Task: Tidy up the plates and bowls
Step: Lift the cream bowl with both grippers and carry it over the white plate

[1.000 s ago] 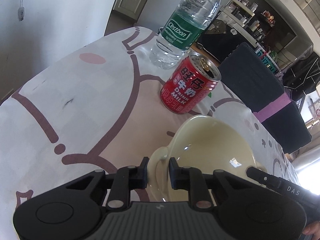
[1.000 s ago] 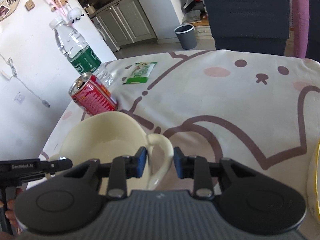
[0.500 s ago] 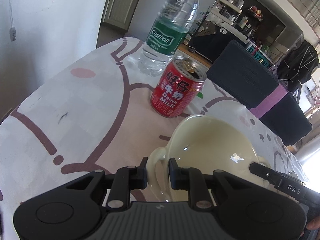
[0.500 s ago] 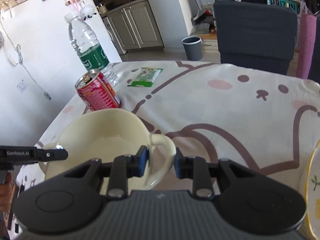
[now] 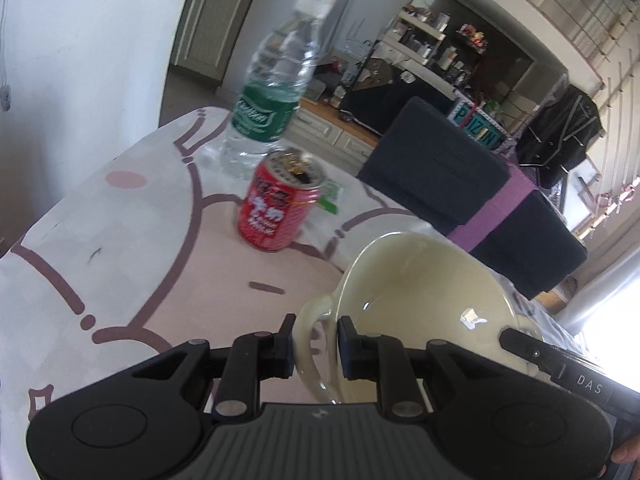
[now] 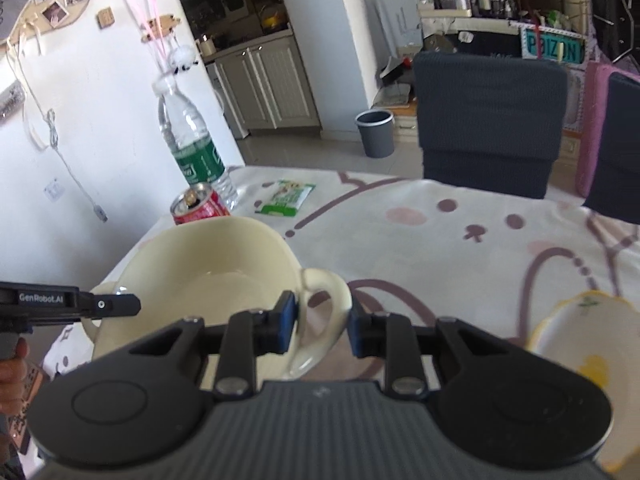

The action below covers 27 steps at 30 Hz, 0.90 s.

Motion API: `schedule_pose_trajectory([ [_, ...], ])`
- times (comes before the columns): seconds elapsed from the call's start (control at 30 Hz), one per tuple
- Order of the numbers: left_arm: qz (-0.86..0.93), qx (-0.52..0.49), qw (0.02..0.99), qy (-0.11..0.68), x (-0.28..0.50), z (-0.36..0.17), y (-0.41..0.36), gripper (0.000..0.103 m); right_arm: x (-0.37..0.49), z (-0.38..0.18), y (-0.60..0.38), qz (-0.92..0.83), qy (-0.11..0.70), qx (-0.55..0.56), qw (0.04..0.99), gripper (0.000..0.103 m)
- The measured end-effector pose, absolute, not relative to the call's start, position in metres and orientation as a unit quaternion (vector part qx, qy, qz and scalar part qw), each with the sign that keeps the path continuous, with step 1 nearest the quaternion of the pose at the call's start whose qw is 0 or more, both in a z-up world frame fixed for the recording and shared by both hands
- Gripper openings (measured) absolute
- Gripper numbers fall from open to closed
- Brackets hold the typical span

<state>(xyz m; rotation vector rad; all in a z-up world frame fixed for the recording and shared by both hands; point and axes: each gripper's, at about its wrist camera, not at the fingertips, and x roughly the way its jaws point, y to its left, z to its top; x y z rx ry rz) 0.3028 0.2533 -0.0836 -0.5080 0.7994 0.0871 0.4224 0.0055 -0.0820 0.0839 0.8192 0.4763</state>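
Observation:
A cream two-handled bowl point(image 5: 424, 300) hangs above the table, carried between both grippers. My left gripper point(image 5: 316, 338) is shut on the bowl's left handle point(image 5: 310, 328). In the right wrist view the same bowl point(image 6: 208, 264) fills the lower left, and my right gripper point(image 6: 323, 320) is shut on its right handle point(image 6: 326, 296). The other gripper's tip shows at the far side of the bowl in each view. A white bowl with a yellow rim point(image 6: 580, 344) sits on the table at the lower right.
A red milk can point(image 5: 280, 204) and a water bottle point(image 5: 272, 96) stand behind the bowl near the table's far left corner. A green packet point(image 6: 286, 198) lies on the cartoon tablecloth point(image 6: 460, 240). Dark chairs point(image 6: 490, 120) stand past the far edge.
Both grippers have lifted the cream bowl off the table and upward. The can and bottle now sit lower and farther off, and the yellow-rimmed bowl has come into view at the right.

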Motion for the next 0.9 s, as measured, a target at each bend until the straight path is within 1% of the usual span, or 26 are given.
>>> schedule_pose_trajectory([
  [0.27,-0.002,-0.237,0.894,0.38,0.274,-0.051,0.205,0.022,0.369,-0.038,-0.042,0.197,0.374,0.039,0.905,0.031],
  [0.53,-0.041,-0.218,0.896,0.384,0.239,-0.031,0.162,0.022,0.305,-0.014,-0.086,0.17,0.363,0.06,0.914,0.03],
  [0.73,-0.066,-0.215,0.894,0.388,0.212,-0.03,0.137,0.022,0.259,-0.007,-0.115,0.156,0.361,0.089,0.915,0.029],
  [0.9,-0.082,-0.214,0.883,0.41,0.195,-0.044,0.12,0.022,0.228,-0.012,-0.134,0.144,0.369,0.097,0.913,0.028],
])
